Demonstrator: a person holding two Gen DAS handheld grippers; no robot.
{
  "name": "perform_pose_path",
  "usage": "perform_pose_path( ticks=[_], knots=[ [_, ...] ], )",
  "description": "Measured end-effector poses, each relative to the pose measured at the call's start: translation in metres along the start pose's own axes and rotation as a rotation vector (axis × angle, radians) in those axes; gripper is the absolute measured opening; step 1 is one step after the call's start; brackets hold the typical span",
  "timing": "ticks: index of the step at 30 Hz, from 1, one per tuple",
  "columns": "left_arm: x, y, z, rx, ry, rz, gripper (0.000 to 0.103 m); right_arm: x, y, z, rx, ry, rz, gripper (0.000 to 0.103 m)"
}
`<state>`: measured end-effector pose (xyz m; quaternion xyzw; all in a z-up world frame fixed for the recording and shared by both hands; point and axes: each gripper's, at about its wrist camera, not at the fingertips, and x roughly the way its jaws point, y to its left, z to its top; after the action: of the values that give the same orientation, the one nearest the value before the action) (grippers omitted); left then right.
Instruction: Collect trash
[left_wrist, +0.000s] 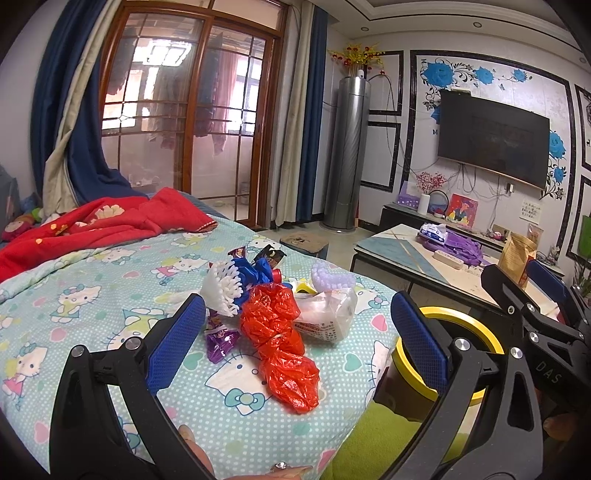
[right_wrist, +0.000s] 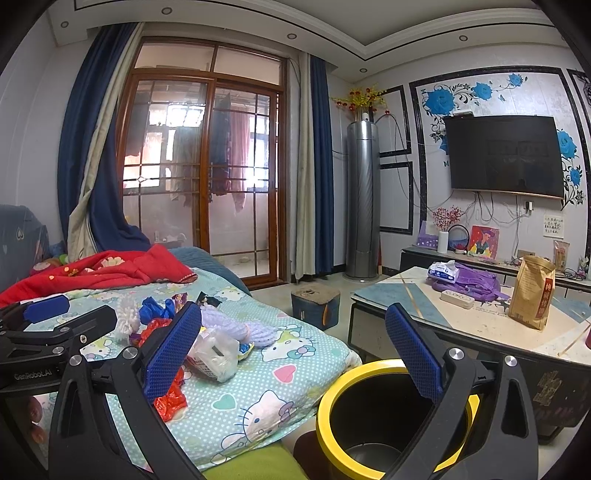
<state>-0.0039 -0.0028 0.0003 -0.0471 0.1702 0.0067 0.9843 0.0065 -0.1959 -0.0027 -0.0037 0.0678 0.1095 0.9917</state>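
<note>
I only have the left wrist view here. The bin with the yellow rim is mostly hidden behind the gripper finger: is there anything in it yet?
Observer: In the right wrist view the bin looks dark inside, with no trash visible.
Operator: Is the right gripper carrying anything?
Observer: No. The right gripper is open, with nothing between its fingers.
Operator: What stands on the low table besides the purple cloth?
Observer: A brown paper bag stands upright near the table's front edge, fully visible here.

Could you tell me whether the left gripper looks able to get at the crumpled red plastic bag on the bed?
Probably yes: the left gripper is open, and the crumpled red plastic bag lies uncovered between its fingers.
</note>
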Motion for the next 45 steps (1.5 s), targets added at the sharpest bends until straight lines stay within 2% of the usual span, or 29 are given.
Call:
perform_pose_path(
  ticks=[12,18,29,36,45],
  knots=[
    [0.0,-0.002,-0.002,0.001,-0.003,-0.005,0.092,0.0,0.001,0.002,0.001,0.003,-0.002,0.097],
    [0.001,-0.002,-0.004,-0.007,0.003,-0.005,0.092,0.005,0.002,-0.012,0.003,0.009,0.006,0.097],
    [0.004,0.021,-0.003,-0.071,0.035,0.065,0.092,0.009,0.046,-0.008,-0.158,0.041,0.2,0.097],
    [0.007,0.045,0.002,-0.122,0.058,0.121,0.092,0.016,0.076,-0.008,-0.241,0.095,0.263,0.097],
    [0.01,0.072,0.007,-0.169,0.064,0.161,0.092,0.031,0.093,-0.008,-0.231,0.134,0.328,0.097]
  ],
)
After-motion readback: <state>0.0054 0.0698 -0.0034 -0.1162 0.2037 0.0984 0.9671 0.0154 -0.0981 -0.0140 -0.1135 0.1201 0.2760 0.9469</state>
